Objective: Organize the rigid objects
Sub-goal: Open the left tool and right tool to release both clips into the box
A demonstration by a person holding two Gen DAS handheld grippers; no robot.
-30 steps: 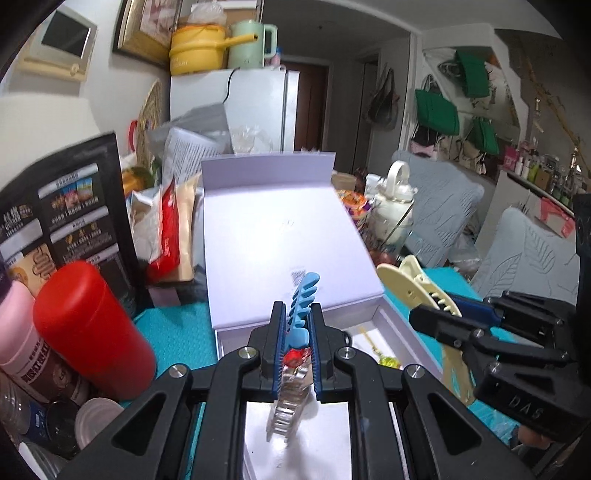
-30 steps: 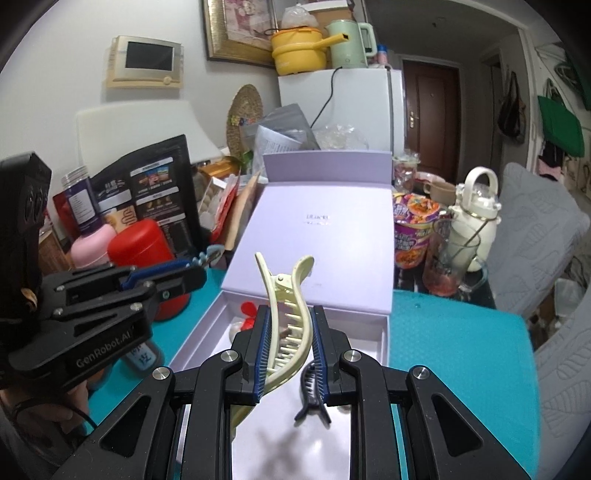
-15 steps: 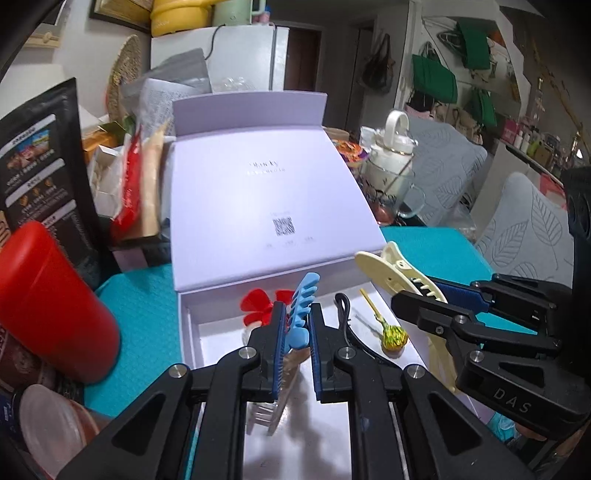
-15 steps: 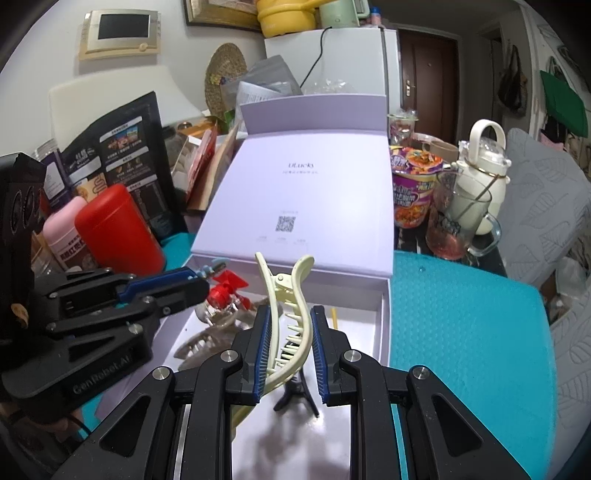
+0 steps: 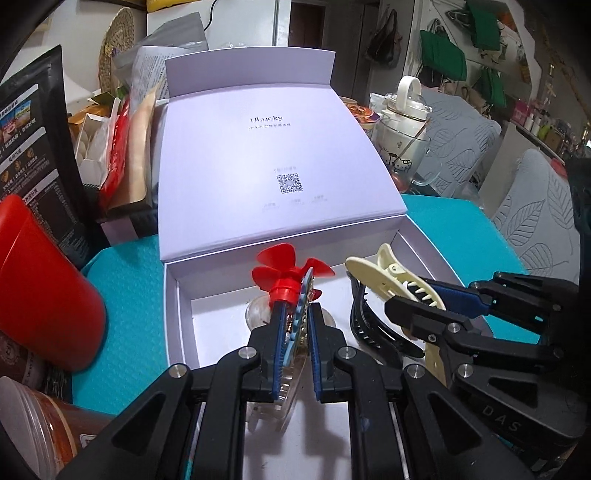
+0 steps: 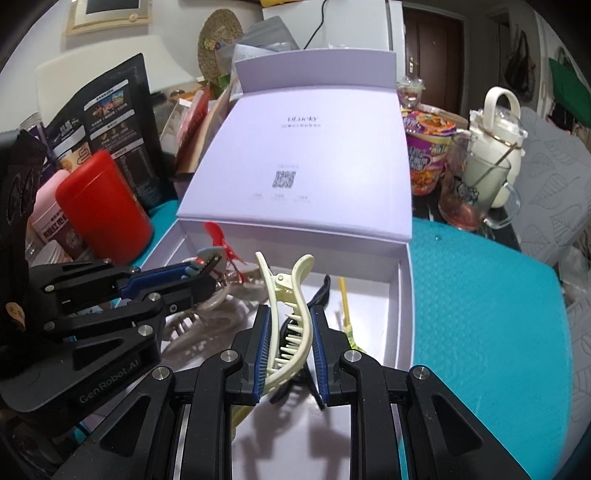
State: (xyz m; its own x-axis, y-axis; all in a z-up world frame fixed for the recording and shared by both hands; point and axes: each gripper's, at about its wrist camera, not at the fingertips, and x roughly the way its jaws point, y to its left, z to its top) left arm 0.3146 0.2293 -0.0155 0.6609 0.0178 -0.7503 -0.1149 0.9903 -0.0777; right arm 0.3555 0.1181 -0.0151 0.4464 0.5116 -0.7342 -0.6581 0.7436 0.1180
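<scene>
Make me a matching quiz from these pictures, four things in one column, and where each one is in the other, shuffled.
Things:
1. cream clip
2. blue clip
3. black clip
4. red canister

Places:
A. lying in the box
B. in the left gripper
C. outside the box, left of it
D. in the right gripper

Pairs: 1-D, 2-B, 3-A, 4-C

White fridge (image 6: pixel 354 33) at back wall, dark brown door (image 6: pixel 430 51) beside it. Grey leaf-print chairs (image 5: pixel 532 206) on right. Green bags (image 5: pixel 443 48) hung on wall.
</scene>
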